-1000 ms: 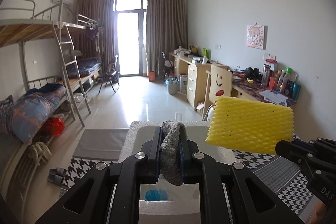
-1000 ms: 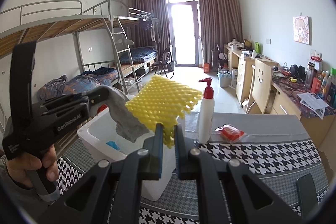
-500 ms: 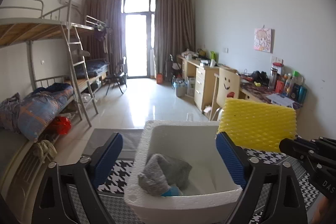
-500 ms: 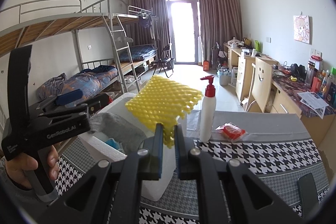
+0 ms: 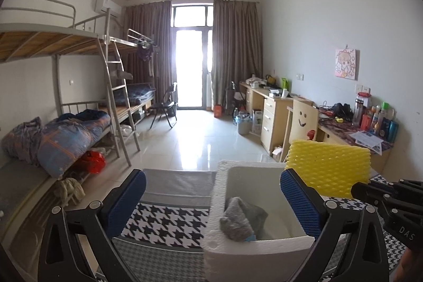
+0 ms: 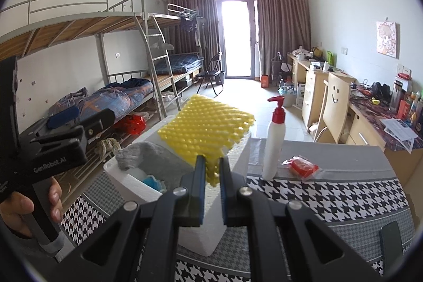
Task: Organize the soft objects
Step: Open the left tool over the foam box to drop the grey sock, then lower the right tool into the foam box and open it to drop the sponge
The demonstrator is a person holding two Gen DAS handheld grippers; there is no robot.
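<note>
Left gripper (image 5: 211, 198): jaws opening, now spread wide with nothing between the pads; a second ago they pinched the grey cloth (image 5: 242, 221), which now lies loose inside the white foam box (image 5: 257, 246). Right gripper (image 6: 211, 172) unchanged, clamped narrow on the yellow foam net (image 6: 206, 127) above the box. Beyond, pump bottle (image 6: 275, 147) upright on the houndstooth tablecloth (image 6: 330, 196).

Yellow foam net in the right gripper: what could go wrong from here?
1. The right gripper pinches only a corner of the yellow foam net; it may slip out or tear.
2. The gray cloth is heaped at the foam box wall; the net could land on it and spill over the rim.
3. The pump bottle stands close by; a swing might topple it.
</note>
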